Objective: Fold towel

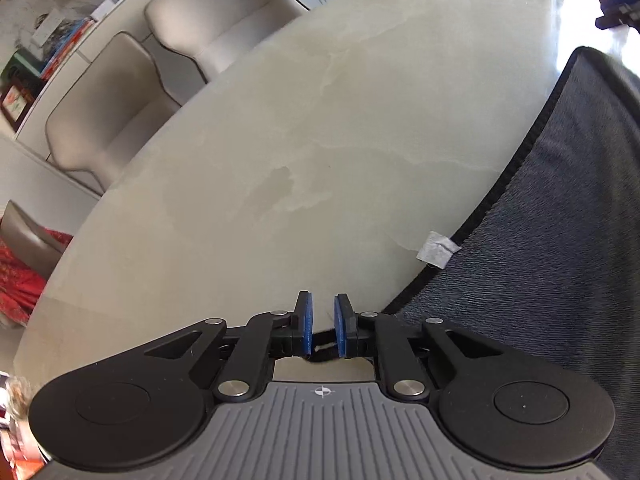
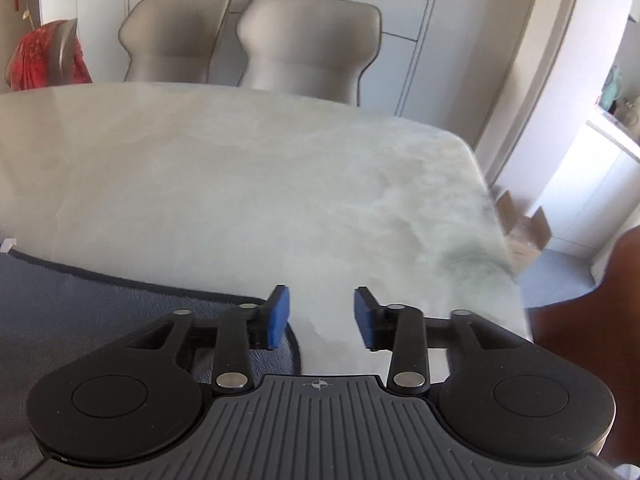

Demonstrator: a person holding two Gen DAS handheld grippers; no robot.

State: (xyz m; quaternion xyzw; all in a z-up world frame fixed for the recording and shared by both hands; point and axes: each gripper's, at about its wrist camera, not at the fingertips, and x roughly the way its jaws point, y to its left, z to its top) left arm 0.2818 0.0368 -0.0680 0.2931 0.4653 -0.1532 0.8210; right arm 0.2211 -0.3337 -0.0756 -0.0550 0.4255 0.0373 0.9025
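The dark gray towel [image 1: 552, 240] lay flat on the pale marble surface [image 1: 300, 140], with a small white tag [image 1: 437, 249] sticking out from its black edge. The left tongs [image 1: 323, 326] were nearly closed, pinching a bit of the towel's edge. The right tongs [image 2: 322, 316] stood open with nothing between them, just past the towel's corner.

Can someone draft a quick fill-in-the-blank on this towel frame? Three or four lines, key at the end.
1. The towel is dark ____ in colour.
2. The small tag on the towel's edge is ____.
3. The right gripper has its jaws ____, nothing between them.
4. Behind the table stand ____ grey chairs.

Missing words: grey; white; open; two
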